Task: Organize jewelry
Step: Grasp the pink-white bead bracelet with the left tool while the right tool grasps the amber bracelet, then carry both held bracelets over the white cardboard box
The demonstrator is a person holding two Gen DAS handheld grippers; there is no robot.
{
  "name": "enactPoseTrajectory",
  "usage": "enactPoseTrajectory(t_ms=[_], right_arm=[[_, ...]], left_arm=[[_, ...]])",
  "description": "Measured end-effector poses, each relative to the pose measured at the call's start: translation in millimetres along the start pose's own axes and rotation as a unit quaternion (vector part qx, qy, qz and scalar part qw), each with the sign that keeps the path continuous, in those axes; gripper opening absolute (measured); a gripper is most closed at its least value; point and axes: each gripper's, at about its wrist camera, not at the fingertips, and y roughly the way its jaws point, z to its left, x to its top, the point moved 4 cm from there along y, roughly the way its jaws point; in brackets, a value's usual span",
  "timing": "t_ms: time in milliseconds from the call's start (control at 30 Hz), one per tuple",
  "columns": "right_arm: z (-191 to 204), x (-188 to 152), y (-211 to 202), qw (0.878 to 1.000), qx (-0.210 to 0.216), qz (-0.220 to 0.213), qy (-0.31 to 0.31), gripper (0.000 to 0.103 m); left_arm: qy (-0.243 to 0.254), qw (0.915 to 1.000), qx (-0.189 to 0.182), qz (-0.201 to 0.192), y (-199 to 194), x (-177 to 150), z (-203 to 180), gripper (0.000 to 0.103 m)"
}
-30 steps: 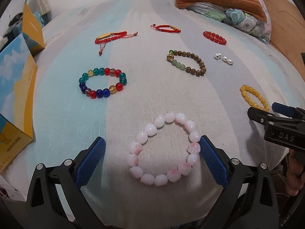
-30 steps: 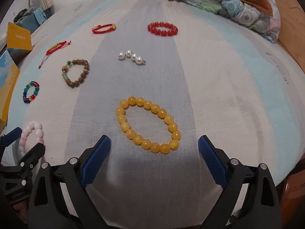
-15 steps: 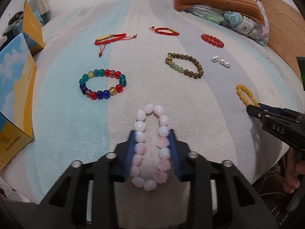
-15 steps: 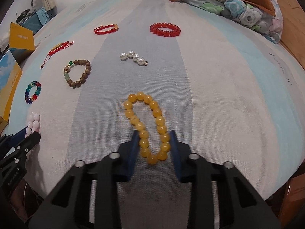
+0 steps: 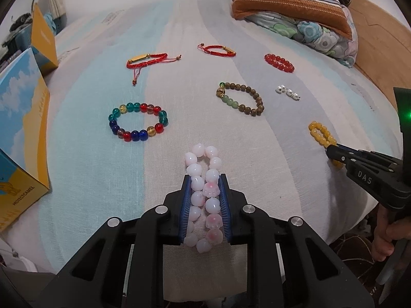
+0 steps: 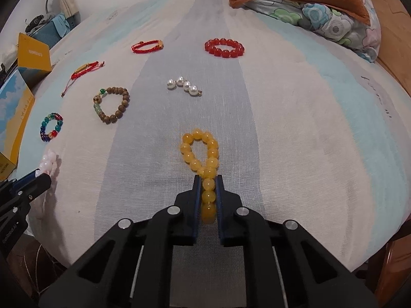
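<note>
At the bottom middle of the left wrist view, the left gripper (image 5: 205, 209) is squeezed tight on the pink bracelet (image 5: 204, 197), which is squashed long and thin on the striped bed cover (image 5: 84, 169). At the bottom middle of the right wrist view, the right gripper (image 6: 207, 197) pinches the near end of the yellow bracelet (image 6: 203, 164) the same way. Both bracelets look like they lie on the cover, so the sorting seems just begun. Higher up wait the colorful bracelet (image 5: 138, 122), the brown bracelet (image 5: 241, 99), the red bead bracelet (image 5: 279, 62), the pearls (image 5: 287, 92) and two red cord bracelets (image 5: 147, 59). All of these are left to tidy.
</note>
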Motion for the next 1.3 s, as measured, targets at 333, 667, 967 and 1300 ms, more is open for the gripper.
enactPoseTrajectory(t_ms=[333,667,967,1300], right_arm=[[-3.7,4.6,-12.9,1.0,0.011,-0.011,0.011,0.01],[-4.0,7.9,-32.4,0.999,0.02,-0.027,0.013,0.009],[-1.8,12.4,-50.9,0.999,0.019,-0.049,0.0,0.009],[-0.8,20.8,-60.7,0.998,0.017,-0.056,-0.001,0.009]], left_arm=[[-0.003,1.0,-0.003,-0.006,-10.1,4.5,0.9,0.021],[-0.008,0.9998,-0.005,-0.015,-25.7,11.3,0.4,0.021],[-0.01,0.9998,-0.008,-0.015,-37.3,13.4,2.0,0.021],[-0.008,0.9997,-0.001,-0.022,-45.9,20.1,4.2,0.021]])
